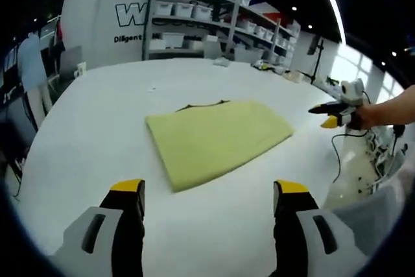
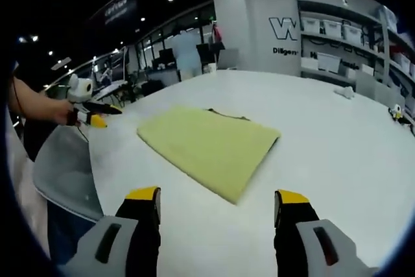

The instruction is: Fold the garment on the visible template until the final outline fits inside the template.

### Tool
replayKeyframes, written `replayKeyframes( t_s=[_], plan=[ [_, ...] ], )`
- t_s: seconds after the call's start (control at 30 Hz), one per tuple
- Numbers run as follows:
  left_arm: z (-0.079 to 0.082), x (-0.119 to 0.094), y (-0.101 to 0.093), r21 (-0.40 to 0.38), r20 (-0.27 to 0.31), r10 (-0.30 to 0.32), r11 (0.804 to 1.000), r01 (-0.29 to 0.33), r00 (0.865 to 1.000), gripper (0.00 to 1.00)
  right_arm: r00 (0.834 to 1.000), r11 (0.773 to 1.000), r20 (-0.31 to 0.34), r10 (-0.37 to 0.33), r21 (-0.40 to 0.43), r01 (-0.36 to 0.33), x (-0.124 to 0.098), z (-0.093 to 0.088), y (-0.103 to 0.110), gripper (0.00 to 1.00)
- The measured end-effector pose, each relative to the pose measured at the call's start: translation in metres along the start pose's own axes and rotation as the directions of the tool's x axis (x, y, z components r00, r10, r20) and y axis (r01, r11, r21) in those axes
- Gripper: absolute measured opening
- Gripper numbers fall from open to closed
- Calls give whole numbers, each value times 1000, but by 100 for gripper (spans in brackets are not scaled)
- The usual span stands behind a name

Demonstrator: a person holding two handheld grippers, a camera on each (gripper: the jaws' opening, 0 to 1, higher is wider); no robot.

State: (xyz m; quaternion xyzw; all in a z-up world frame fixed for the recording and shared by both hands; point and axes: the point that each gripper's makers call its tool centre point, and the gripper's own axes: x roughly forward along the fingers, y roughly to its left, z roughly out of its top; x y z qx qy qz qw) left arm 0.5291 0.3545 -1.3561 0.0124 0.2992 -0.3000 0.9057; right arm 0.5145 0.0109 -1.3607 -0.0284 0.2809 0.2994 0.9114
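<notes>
A yellow garment (image 1: 217, 137) lies folded into a flat rectangle in the middle of the white table (image 1: 97, 121), with a dark collar edge (image 1: 204, 104) peeking out on its far side. My left gripper (image 1: 209, 189) hovers over the table just short of the garment's near edge, jaws wide apart and holding nothing. In the right gripper view the same garment (image 2: 211, 144) lies ahead, and my right gripper (image 2: 218, 196) stands open and apart from its near corner. Each gripper also appears in the other's view, held in a hand: the right gripper (image 1: 334, 113) and the left gripper (image 2: 91, 113).
Shelves with white bins (image 1: 194, 11) stand behind the table. Small items (image 1: 222, 61) lie near the far edge, and more clutter and cables (image 1: 353, 141) sit off the table's right side. A grey curved seat (image 2: 65, 167) is by the table's edge.
</notes>
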Motion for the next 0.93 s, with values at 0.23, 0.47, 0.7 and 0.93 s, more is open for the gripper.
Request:
replayKeyframes(
  t_s=[0.23,0.47,0.7,0.93],
  plan=[
    [-1,-5,-6,-15,6,24,1000,-23,1000,90,1000,1000,12,-1,1,1,-3,5,3,80],
    [-1,-8,-16,-39,17,20,999,-20,1000,91,1000,1000,17,5,14,-5,-9,5,6,91],
    [2,-10,-21,-16,36,34,999,-33,999,96,999,999,26,19,25,-19,-8,2,16,99],
    [-5,-13,-22,-8,41,46,999,-45,998,96,999,999,41,24,25,-25,-3,5,21,99]
  ],
)
